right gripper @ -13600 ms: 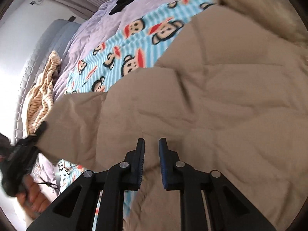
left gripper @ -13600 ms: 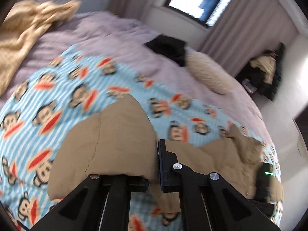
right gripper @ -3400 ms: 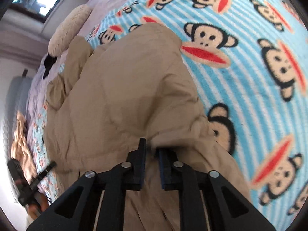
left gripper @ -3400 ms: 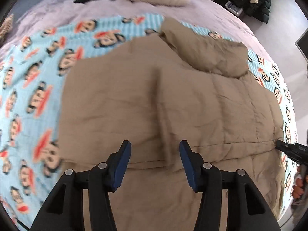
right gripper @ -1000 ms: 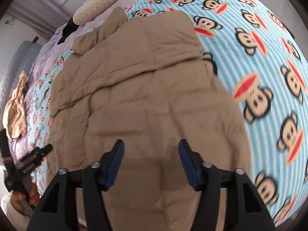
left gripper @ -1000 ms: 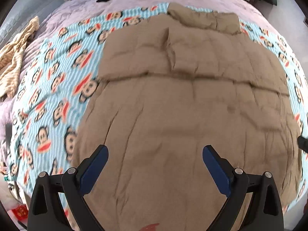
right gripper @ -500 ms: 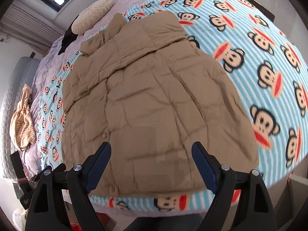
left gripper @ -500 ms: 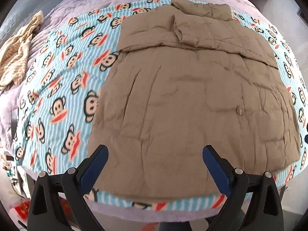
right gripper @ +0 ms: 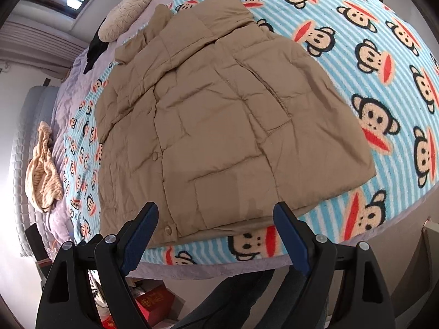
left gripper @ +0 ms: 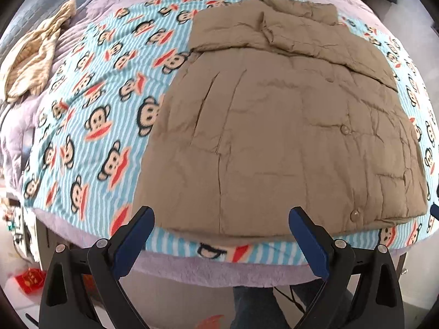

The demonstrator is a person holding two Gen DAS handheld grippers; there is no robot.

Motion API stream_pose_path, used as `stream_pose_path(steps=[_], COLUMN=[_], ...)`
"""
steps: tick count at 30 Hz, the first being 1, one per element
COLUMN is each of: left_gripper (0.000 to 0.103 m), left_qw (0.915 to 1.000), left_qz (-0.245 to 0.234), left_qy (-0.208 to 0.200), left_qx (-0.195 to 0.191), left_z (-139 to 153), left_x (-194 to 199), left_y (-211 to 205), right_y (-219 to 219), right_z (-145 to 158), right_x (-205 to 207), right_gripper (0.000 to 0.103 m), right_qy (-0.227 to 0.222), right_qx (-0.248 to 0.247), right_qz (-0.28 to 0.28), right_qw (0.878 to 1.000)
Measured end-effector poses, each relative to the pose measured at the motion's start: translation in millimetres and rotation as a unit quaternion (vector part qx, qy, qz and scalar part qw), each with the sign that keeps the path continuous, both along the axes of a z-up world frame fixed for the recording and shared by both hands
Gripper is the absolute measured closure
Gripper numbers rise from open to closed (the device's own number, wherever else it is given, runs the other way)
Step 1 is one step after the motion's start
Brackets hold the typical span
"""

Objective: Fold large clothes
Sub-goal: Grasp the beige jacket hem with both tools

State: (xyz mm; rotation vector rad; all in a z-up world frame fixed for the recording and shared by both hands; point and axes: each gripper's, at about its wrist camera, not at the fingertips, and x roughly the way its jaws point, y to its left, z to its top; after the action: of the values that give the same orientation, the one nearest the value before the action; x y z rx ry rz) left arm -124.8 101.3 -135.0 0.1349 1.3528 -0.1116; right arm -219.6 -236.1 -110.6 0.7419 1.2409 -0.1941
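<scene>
A tan jacket lies flat, sleeves folded in, on a monkey-print blanket spread over a lilac bed, its hem near the bed's 6 o'clock edge. At 12 o'clock sit a cream pillow and a dark garment; a striped cloth lies at 10. The left gripper and right gripper hang above the near edge, jaws spread wide, pinching nothing; the right's have just been opening. Red boxes sit on the floor.
</scene>
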Motion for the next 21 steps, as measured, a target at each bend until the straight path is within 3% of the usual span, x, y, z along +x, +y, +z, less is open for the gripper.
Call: stream_pose_path(steps=[7, 10, 14, 21], left_gripper=[0.004, 0.004, 0.004, 0.004], left_qw=[0.9975, 0.9915, 0.9831, 0.968], left_qz=[0.058, 0.089, 0.124, 0.152], left_qy=[0.038, 0.066, 0.072, 0.086], left_qx=[-0.007, -0.068, -0.114, -0.18], left_z=[-21, -30, -36, -49], left_x=[-8, -9, -11, -14], left_y=[15, 30, 48, 68], right_y=[-22, -36, -49, -73], right_z=[9, 0, -26, -77], right_x=[-9, -13, -24, -54], right_gripper=[0.015, 0.015, 0.015, 0.015], right_qy=[-0.024, -0.018, 0.003, 0.024], right_qx=[0.003, 0.021, 0.074, 0.166], right_qz=[-0.008, -0.029, -0.071, -0.178], right_qw=[1.0, 0.999, 0.995, 0.97])
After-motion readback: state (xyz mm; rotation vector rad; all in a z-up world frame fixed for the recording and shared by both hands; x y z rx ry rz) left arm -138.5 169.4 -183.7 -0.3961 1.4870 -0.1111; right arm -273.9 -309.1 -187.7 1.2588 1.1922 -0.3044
